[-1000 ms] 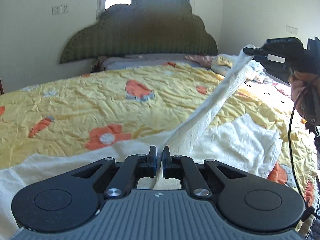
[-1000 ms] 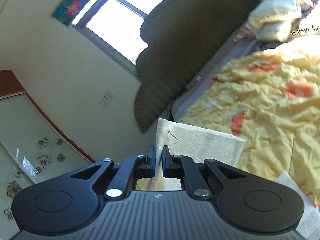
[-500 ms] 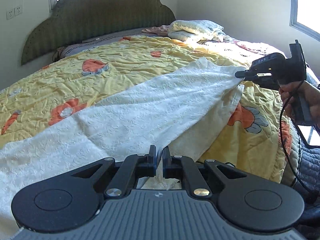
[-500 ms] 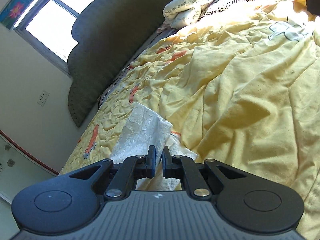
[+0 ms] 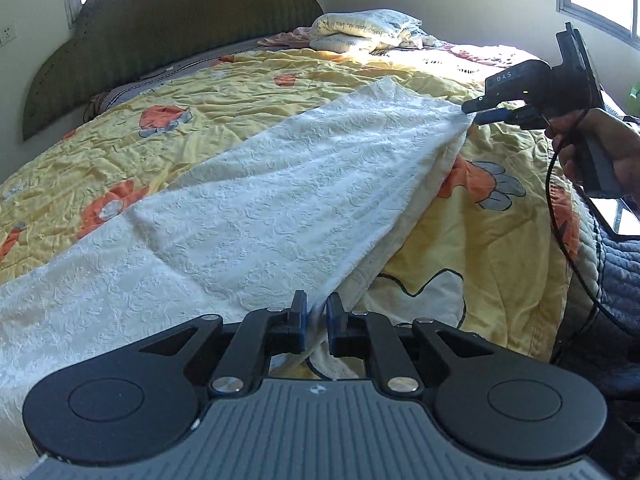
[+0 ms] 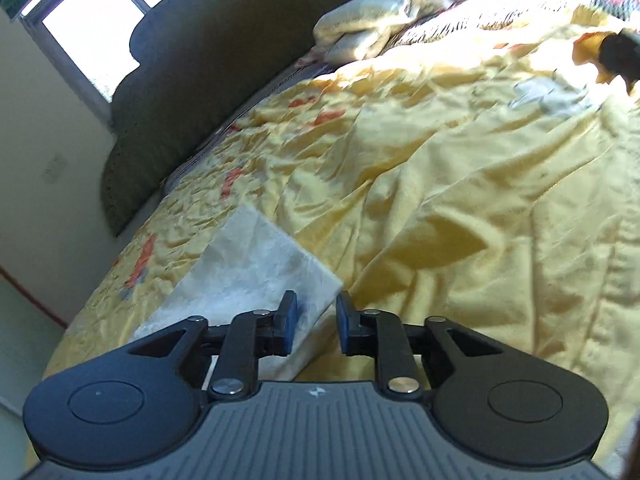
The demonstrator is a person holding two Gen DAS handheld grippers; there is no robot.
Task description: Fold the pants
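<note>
White textured pants (image 5: 280, 200) lie spread across the yellow flowered quilt (image 5: 224, 92), one layer folded over another. My left gripper (image 5: 316, 312) is nearly shut, pinching the near corner of the pants low over the bed's front edge. My right gripper (image 5: 472, 114) shows at the far right corner of the pants. In the right wrist view the right gripper (image 6: 314, 322) has its jaws apart, with the pants corner (image 6: 256, 276) lying loose on the quilt between and beyond them.
A dark green headboard (image 5: 168, 28) and a bundle of pillows (image 5: 360, 32) are at the far end. A black cable (image 5: 560, 216) hangs from the right gripper. A grey quilted edge (image 5: 616, 272) drops off at the right.
The lifted pants were brought down and laid flat over the quilt. The right gripper's jaws have opened and released the corner. The left gripper stays pinched on its corner.
</note>
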